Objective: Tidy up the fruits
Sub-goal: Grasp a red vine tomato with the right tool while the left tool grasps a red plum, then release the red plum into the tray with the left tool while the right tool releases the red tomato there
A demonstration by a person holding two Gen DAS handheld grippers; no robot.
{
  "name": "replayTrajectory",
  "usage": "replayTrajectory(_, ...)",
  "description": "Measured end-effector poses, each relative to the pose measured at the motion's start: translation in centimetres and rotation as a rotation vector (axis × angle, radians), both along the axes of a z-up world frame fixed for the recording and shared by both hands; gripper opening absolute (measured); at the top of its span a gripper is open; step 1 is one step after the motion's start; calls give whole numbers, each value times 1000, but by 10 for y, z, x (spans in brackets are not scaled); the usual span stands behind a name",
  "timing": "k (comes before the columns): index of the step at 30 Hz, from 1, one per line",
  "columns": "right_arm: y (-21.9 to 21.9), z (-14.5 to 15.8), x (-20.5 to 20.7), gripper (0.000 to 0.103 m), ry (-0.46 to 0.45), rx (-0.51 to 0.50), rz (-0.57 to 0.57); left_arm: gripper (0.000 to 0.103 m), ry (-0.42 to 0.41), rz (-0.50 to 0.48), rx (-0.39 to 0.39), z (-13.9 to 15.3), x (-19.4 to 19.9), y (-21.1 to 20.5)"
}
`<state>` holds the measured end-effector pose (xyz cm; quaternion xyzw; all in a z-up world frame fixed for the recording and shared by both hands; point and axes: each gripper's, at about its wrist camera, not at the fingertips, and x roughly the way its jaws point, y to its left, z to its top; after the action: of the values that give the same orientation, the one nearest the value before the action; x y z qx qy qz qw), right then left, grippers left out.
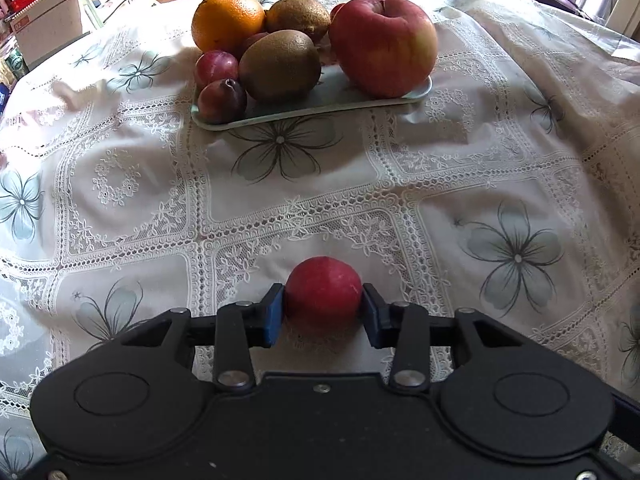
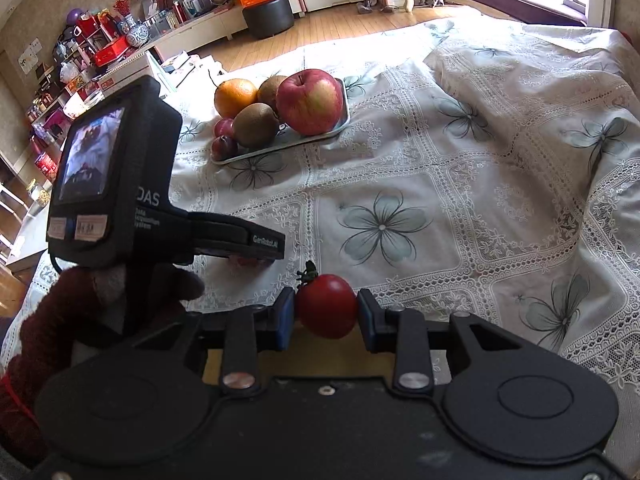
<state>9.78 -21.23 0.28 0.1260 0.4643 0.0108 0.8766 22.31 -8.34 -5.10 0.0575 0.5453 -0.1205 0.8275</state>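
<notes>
Gripping a small red plum (image 1: 323, 289) between the blue pads (image 1: 274, 315) of the left gripper (image 1: 323, 312), low over the lace tablecloth (image 1: 360, 184) near its front edge — whether resting on the cloth or just off it, hard to tell. Holding a red tomato (image 2: 327, 306) with its green stalk uppermost in the right gripper (image 2: 326, 314), jaws narrowed onto its sides, just beside the left tool. Waiting well apart, toward the far side of the cloth: a pale green tray (image 1: 312, 110) already carrying an apple (image 1: 382, 44), an orange (image 1: 227, 20), two kiwis (image 1: 280, 65) and two dark plums (image 1: 221, 98). Judging the step in hand as carrying both fruits across to the tray. Doing it well probably means keeping the squeeze light — both skins looking soft and round enough to slip or bruise — lifting clear of the cloth's folds before travelling, and bringing one fruit in at a time. Aiming for the bare strip along the tray's front edge, between the near kiwi and the apple, looking safest; lowering until touching before letting go, since a round fruit dropped against the pile could roll off or nudge the others.
</notes>
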Motion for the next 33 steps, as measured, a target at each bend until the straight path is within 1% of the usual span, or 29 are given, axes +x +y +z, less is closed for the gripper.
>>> replayTrajectory(3,1,2,-1,35,-3,1,0,49,-9,44,-17,7,2,8)
replayTrajectory(7,0,8,-2,35,-14,3,-2,49,-39,100,5,30,-6,18)
replayTrajectory(10,-1,14,-6,35,-32,6,-5,49,-70,124,-9,53,-25,30)
replayTrajectory(13,0,21,-13,35,-49,8,-5,49,-115,136,-5,73,-53,39)
replayTrajectory(15,0,24,-19,35,-56,7,-4,49,-138,141,12,80,-71,43)
replayTrajectory(18,3,27,-30,35,-62,-3,-3,49,-169,141,35,82,-100,49)
replayTrajectory(23,9,27,-52,35,-59,-10,19,49,-147,140,30,70,-134,57)
replayTrajectory(28,16,22,-67,35,-47,-25,37,49,-161,138,60,63,-162,57)
replayTrajectory(33,25,20,-74,35,-36,-41,68,49,-128,150,20,59,-175,64)
